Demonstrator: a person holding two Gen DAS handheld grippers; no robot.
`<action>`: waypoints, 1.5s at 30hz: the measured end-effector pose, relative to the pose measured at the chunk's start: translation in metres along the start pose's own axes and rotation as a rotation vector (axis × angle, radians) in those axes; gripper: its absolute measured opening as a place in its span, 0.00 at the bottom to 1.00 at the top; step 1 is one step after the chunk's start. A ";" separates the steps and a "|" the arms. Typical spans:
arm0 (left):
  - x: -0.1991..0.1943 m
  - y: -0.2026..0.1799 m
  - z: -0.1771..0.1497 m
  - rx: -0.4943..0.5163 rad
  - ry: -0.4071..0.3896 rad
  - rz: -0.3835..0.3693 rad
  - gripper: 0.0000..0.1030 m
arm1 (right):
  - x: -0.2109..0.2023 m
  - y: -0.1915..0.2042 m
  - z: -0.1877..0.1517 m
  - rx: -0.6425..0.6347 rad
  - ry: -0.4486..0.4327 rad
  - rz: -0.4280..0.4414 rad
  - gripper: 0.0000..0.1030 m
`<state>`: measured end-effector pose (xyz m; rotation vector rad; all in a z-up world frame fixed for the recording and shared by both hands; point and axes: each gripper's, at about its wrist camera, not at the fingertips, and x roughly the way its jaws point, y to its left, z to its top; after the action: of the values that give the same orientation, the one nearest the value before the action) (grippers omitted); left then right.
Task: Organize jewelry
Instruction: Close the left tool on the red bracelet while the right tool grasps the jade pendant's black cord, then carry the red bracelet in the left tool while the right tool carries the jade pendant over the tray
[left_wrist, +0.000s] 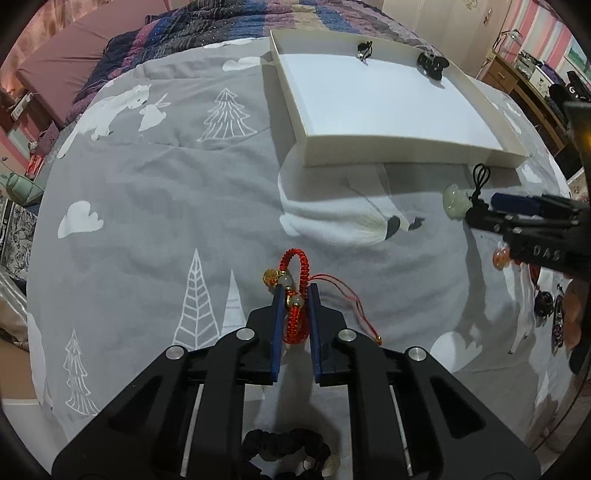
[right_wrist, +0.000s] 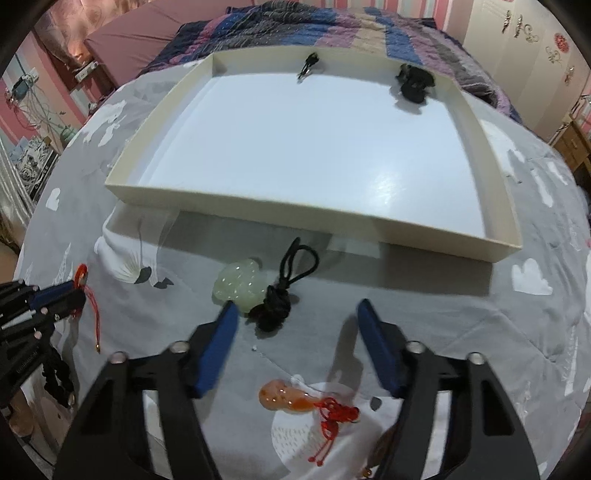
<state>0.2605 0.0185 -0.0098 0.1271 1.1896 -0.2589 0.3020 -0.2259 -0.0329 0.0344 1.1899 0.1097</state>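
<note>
Surface: grey tree-print bedspread (left_wrist: 155, 192), white tray (right_wrist: 314, 147) far.
Left gripper (left_wrist: 295, 291): clamped on red bracelet (left_wrist: 295, 280).
Right gripper (right_wrist: 295, 310): jaws apart, holding nothing.
Room: pink striped walls (right_wrist: 48, 55).

1. A grey bedspread (left_wrist: 155, 192) printed with white trees, clouds and animals lies directly under the gripper.
2. Beyond it, ahead of the gripper, a striped blue, purple and tan quilt (right_wrist: 332, 33) is bunched up.
3. Far left: pink walls (right_wrist: 55, 22).
4. Far right: a wooden desk (left_wrist: 517, 81) and pale cupboard doors (right_wrist: 517, 40).
</note>
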 end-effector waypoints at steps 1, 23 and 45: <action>-0.001 0.000 0.002 -0.002 -0.002 -0.001 0.10 | 0.001 0.000 0.000 -0.001 -0.005 0.005 0.58; -0.030 -0.010 0.033 -0.009 -0.057 -0.031 0.10 | -0.024 -0.013 -0.002 0.019 -0.078 0.103 0.11; -0.024 -0.031 0.157 -0.045 -0.130 -0.078 0.10 | -0.078 -0.063 0.089 0.087 -0.261 0.034 0.10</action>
<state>0.3851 -0.0449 0.0720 0.0242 1.0711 -0.3046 0.3600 -0.2936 0.0672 0.1414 0.9331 0.0802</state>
